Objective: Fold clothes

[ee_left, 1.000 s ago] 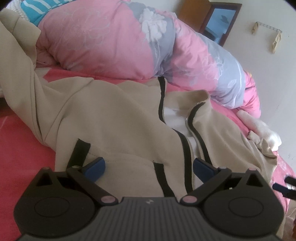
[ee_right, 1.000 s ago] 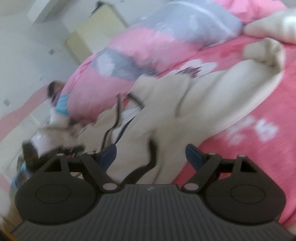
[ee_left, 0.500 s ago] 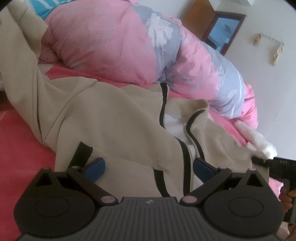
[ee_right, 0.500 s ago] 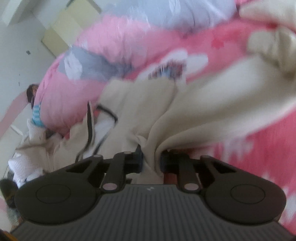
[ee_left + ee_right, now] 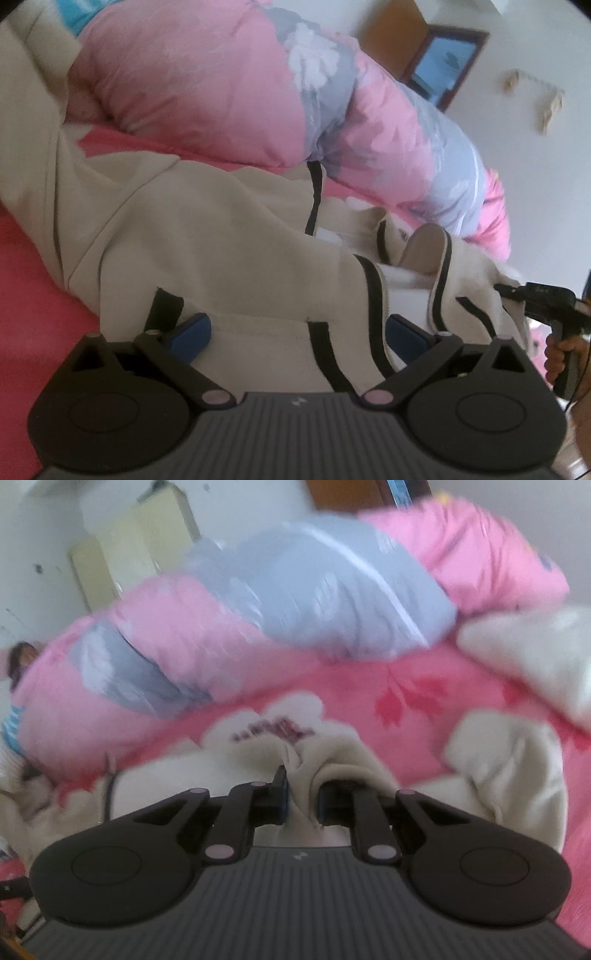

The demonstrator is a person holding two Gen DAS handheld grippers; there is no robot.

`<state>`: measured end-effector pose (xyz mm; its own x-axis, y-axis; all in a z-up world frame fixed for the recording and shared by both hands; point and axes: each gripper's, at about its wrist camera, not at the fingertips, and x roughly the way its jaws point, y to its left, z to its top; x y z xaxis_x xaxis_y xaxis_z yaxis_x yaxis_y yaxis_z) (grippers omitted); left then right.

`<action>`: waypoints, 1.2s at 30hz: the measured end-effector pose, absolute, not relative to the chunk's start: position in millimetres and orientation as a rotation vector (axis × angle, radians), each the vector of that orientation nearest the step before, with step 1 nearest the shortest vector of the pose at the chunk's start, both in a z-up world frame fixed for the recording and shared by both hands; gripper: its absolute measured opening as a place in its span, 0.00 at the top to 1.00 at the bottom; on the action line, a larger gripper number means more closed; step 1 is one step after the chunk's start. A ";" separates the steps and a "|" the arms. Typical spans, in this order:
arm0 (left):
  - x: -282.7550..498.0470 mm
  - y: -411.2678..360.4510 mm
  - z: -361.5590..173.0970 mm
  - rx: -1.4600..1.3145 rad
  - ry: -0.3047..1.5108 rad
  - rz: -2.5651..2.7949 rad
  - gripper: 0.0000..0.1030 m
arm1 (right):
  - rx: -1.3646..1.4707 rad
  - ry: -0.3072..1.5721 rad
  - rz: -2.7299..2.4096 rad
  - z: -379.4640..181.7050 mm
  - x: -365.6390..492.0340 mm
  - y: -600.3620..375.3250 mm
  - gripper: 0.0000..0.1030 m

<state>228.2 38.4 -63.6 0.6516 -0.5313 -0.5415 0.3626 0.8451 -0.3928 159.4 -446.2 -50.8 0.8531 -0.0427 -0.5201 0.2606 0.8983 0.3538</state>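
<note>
A beige zip jacket (image 5: 207, 236) with black trim lies spread on the pink bed sheet (image 5: 22, 295). My left gripper (image 5: 297, 332) is open just over the jacket's hem, with the hem lying between its blue pads (image 5: 188, 332). In the right wrist view my right gripper (image 5: 303, 797) is shut on a bunched fold of the jacket (image 5: 332, 760), lifted off the sheet (image 5: 424, 686). The left wrist view shows the right gripper (image 5: 513, 291) at the far right, held by a hand (image 5: 565, 350), with the jacket's right front raised beside it.
A bulky pink and grey quilt (image 5: 221, 85) lies along the far side of the bed, also blurred in the right wrist view as quilt (image 5: 295, 602). A white fluffy garment (image 5: 535, 653) lies at the right. A wall and a dark-framed doorway (image 5: 443, 66) stand behind.
My right gripper has shut on the jacket's fabric and carried it across, coming into the left wrist view at the right. The jacket's right front now stands raised. My left gripper stayed open in place.
</note>
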 end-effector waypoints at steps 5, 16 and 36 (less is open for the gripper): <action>222.9 33.5 -64.2 -0.196 0.676 -0.507 0.02 | 0.540 0.687 -0.175 -80.3 153.7 -456.0 0.61; 223.3 33.7 -65.0 -0.200 0.673 -0.505 0.02 | 0.323 0.681 -0.175 -4.7 87.1 -401.4 0.17; 223.4 35.9 -65.9 -0.213 0.667 -0.517 0.00 | -0.352 0.865 -0.003 -62.8 292.0 -256.8 0.98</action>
